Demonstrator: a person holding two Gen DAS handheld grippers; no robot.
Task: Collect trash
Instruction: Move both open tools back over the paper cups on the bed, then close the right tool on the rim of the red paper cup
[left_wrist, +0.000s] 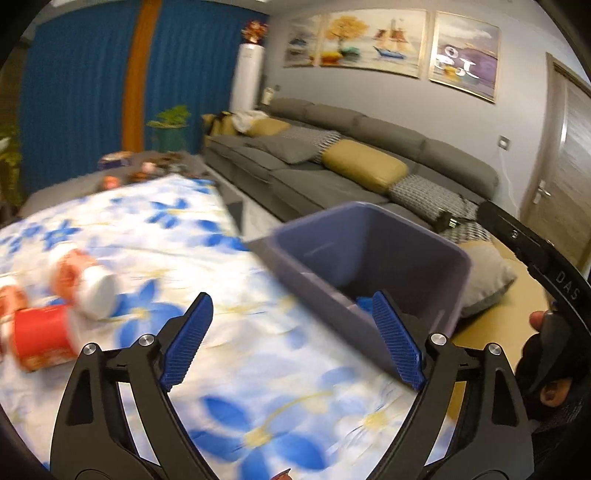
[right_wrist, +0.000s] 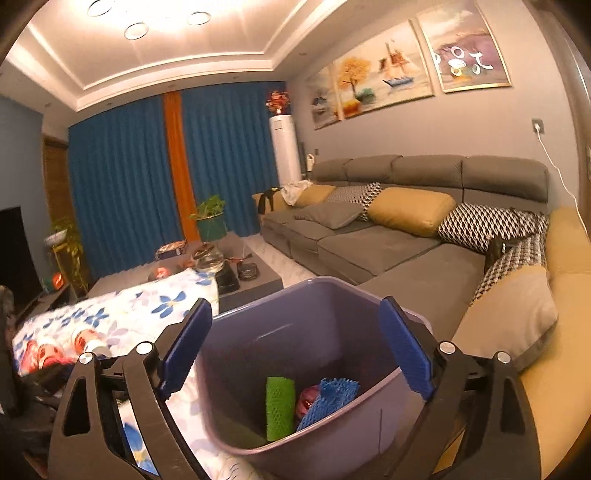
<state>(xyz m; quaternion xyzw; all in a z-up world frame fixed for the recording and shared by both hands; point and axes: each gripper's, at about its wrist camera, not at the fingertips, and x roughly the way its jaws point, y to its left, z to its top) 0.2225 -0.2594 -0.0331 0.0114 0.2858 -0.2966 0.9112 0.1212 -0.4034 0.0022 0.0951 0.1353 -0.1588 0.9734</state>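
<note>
A purple trash bin stands at the right edge of the flower-cloth table. In it lie a green foam net, a blue foam net and a dark red item. My right gripper is open and empty, held over the bin's mouth. My left gripper is open and empty above the cloth, its right finger by the bin. Red-and-white cups lie on the cloth at the left, also seen in the right wrist view.
A grey sofa with yellow and patterned cushions runs along the right. A dark coffee table with a glass bowl and small items stands beyond the cloth. The right hand and its gripper show in the left wrist view.
</note>
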